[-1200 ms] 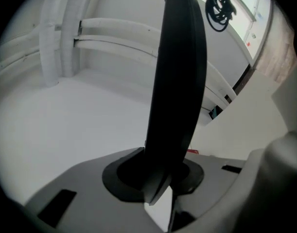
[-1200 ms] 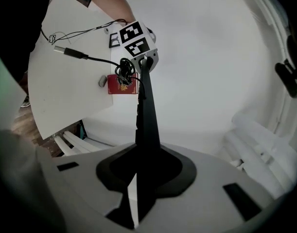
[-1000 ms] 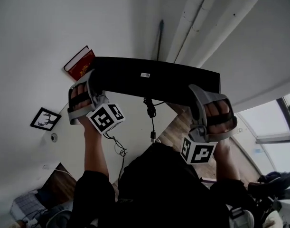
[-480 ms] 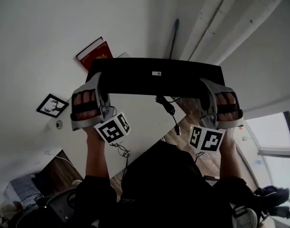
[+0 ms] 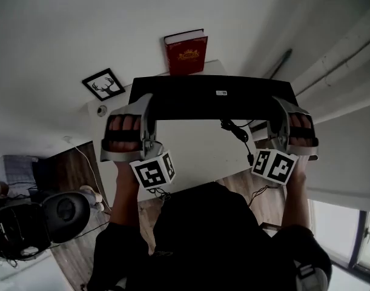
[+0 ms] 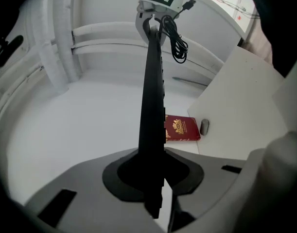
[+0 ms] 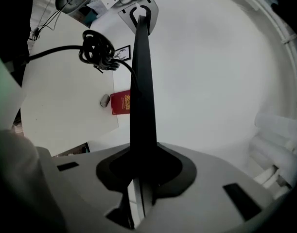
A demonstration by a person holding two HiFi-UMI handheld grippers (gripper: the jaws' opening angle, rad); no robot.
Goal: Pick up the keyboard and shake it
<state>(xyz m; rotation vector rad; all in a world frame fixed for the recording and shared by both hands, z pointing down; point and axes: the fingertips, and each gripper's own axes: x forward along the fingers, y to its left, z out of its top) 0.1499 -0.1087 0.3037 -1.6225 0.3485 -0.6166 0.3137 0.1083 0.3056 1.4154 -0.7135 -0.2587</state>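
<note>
The black flat keyboard [image 5: 212, 96] is held up in the air, level from left to right, above the white surface [image 5: 191, 159]. Its smooth back side with a small label faces the head camera. The left claw [image 5: 145, 111] is clamped on the left end of the keyboard; in the left gripper view the two jaws press on the thin edge from both sides. The right claw [image 5: 283, 111] is clamped in the same way on the right end, and the board runs straight away from its jaws. A black cable [image 5: 236, 132] hangs down from the middle of the keyboard, with a bundled coil, above the surface. On the far edge of the surface stands a red hardcover book with gold ornament [image 5: 186, 52]. To the left of it, a black-framed picture of a deer head [image 5: 104, 83] is on the wall.
</note>
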